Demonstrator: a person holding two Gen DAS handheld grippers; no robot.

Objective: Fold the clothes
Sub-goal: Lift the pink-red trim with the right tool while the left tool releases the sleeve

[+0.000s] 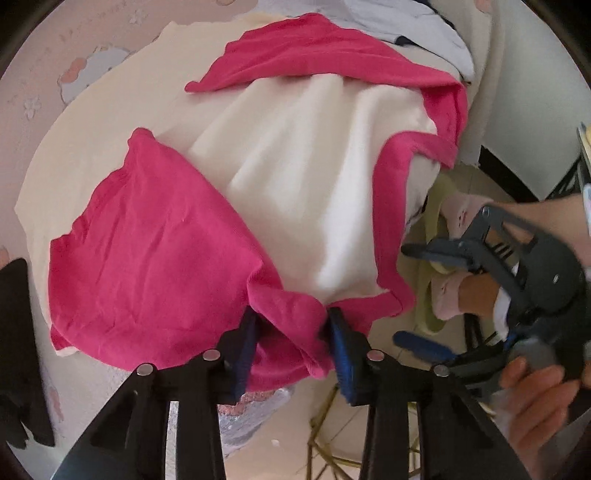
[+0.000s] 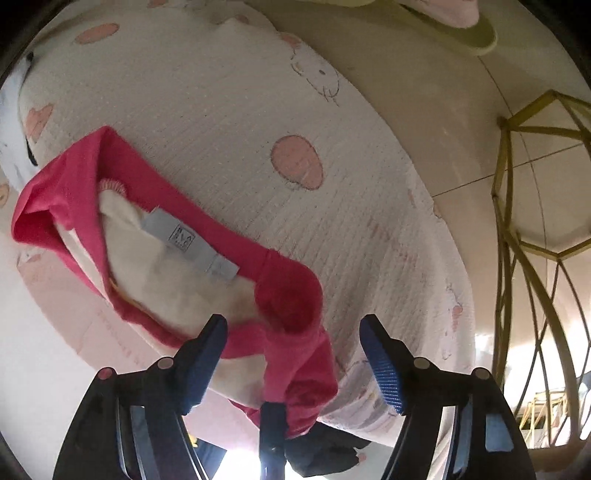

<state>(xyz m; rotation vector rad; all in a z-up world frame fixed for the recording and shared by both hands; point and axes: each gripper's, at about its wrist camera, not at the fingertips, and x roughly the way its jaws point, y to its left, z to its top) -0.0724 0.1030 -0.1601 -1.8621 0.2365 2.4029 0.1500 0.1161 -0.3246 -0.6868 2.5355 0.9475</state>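
Note:
A white top with hot-pink sleeves and trim point(image 1: 295, 177) lies spread on a cream cloth point(image 1: 110, 129) over the bed. My left gripper point(image 1: 293, 350) points down at the near edge, shut on a bunched pink fold at the collar end. In the right wrist view the pink collar point(image 2: 288, 295) with its grey label point(image 2: 192, 240) hangs over the patterned bed cover point(image 2: 221, 110). My right gripper point(image 2: 295, 360) stands open, the pink fold between its fingers but untouched by the pads. It also shows from the side as the right gripper point(image 1: 413, 295), just off the garment's edge.
Pale blue and white clothes point(image 1: 424, 29) lie at the far end of the bed. A black garment point(image 1: 18, 350) sits at the left edge. Feet in pink socks and yellow-green slippers point(image 1: 436, 206) stand on the tiled floor. A gold wire frame point(image 2: 517, 221) stands beside the bed.

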